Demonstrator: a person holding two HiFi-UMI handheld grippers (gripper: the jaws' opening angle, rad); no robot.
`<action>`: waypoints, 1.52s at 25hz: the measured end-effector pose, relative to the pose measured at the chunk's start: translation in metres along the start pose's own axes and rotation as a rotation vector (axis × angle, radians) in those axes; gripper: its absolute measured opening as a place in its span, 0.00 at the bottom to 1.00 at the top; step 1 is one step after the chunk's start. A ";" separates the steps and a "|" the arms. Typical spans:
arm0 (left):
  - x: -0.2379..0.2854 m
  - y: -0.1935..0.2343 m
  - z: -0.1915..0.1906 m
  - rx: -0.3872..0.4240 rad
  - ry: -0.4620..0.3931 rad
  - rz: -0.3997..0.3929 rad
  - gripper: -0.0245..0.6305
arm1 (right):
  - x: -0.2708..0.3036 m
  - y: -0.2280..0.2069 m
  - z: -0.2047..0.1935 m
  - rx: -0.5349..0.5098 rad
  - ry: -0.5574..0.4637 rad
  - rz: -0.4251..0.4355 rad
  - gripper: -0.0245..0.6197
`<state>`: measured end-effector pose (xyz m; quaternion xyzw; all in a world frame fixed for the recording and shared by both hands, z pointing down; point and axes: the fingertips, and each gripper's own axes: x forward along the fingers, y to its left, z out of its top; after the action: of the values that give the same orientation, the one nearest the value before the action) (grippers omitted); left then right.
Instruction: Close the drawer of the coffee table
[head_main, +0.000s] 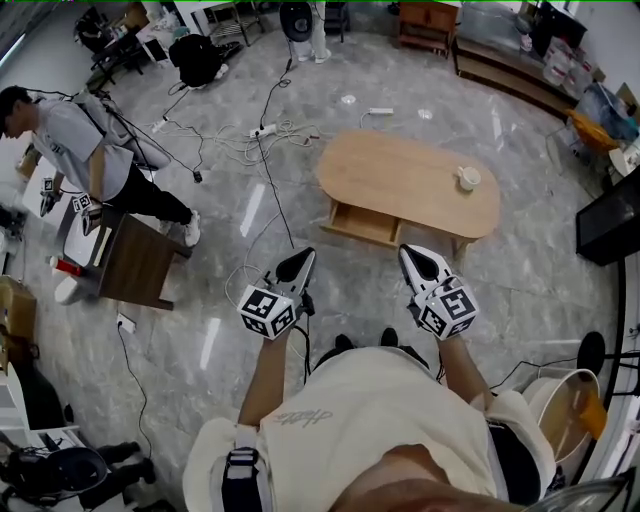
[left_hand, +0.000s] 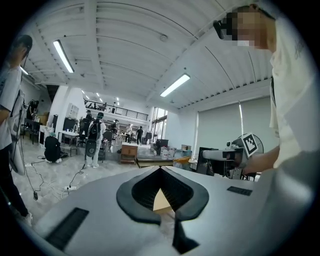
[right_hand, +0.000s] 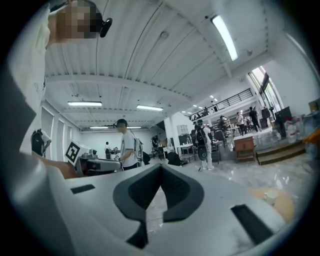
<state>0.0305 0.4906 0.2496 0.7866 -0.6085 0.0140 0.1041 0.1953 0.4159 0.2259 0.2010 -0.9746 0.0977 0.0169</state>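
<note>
**Drawer stands open as both grippers hang short of the table**

You hold the left gripper (head_main: 299, 264) and the right gripper (head_main: 416, 259) side by side in front of you. Both point toward 12 o'clock, where the oval wooden coffee table (head_main: 400, 175) stands on the glossy grey floor (head_main: 240, 215). Its drawer (head_main: 364, 222) is pulled out of the long side facing you, toward the table's 9 o'clock end. Neither gripper touches it.

In each gripper view the jaws are pressed together at the tips with nothing between them, on the left gripper (left_hand: 160, 169) and the right gripper (right_hand: 161, 165) alike.

A white cup (head_main: 467, 178) sits near the table's 3 o'clock end. At your 10 o'clock a person (head_main: 85, 140) stands beside a dark side table (head_main: 140, 262).
</note>
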 end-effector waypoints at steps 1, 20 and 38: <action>-0.002 0.004 0.001 0.001 -0.005 -0.008 0.04 | 0.004 0.003 -0.002 -0.007 0.007 -0.003 0.03; 0.024 0.070 -0.019 -0.087 0.000 -0.093 0.04 | 0.063 0.007 -0.038 -0.038 0.104 -0.035 0.03; 0.190 0.150 0.029 -0.030 0.046 -0.017 0.04 | 0.198 -0.168 -0.011 0.058 0.032 0.053 0.03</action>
<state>-0.0677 0.2680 0.2712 0.7895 -0.5995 0.0221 0.1298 0.0795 0.1899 0.2820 0.1738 -0.9759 0.1297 0.0239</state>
